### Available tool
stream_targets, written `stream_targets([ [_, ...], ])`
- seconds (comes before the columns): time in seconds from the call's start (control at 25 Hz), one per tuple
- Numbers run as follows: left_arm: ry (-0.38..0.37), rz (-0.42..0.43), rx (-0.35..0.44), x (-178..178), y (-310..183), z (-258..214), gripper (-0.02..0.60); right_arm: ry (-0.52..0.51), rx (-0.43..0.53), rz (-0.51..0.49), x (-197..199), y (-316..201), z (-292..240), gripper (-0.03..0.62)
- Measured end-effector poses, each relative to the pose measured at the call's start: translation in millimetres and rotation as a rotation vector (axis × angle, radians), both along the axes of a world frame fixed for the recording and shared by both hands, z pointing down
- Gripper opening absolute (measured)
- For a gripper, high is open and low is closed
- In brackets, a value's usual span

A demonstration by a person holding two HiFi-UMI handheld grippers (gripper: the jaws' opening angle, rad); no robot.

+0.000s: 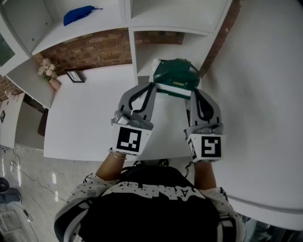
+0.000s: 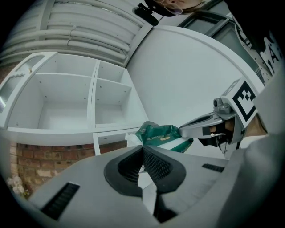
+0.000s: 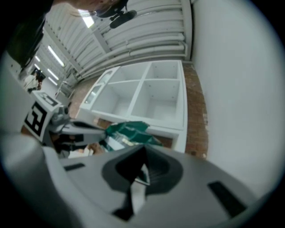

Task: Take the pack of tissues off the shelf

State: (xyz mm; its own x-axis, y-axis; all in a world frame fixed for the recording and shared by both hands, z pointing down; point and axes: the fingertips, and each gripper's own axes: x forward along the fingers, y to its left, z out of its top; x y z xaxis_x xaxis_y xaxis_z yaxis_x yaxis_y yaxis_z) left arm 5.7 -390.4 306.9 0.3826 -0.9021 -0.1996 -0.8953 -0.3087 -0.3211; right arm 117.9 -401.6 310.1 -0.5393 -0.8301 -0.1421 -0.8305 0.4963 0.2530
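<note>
The pack of tissues (image 1: pixel 174 78) is dark green with a white side and sits at the mouth of a low shelf compartment (image 1: pixel 142 71). My left gripper (image 1: pixel 152 88) is shut, its tip against the pack's left side. My right gripper (image 1: pixel 193 94) is also shut, its tip against the pack's right side. In the left gripper view the pack (image 2: pixel 161 133) lies just past the shut left gripper (image 2: pixel 143 149), with the right gripper (image 2: pixel 190 129) touching its far end. The right gripper view shows the pack (image 3: pixel 129 131) beyond the shut right gripper (image 3: pixel 143 152) and the left gripper (image 3: pixel 95 128) opposite.
A white shelf unit (image 2: pixel 93 100) with bare compartments stands against a brick wall (image 1: pixel 94 49). A blue object (image 1: pixel 78 14) lies on an upper shelf. A small flower pot (image 1: pixel 48 72) and a picture frame (image 1: pixel 75 75) stand at the left of the white tabletop (image 1: pixel 80 125).
</note>
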Motion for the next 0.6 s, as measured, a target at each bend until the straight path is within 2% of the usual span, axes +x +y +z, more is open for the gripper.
stream_targets([
  [0.28,0.025,-0.003,-0.037,-3.5,-0.8,25.3,0.035,0.001,-0.039,-0.004,-3.1,-1.3,22.7,0.031],
  [0.6,0.014,0.004,-0.053,-4.5,-4.5,34.1,0.035,-0.006,-0.083,-0.008,-4.1,-5.3,36.6,0.031],
])
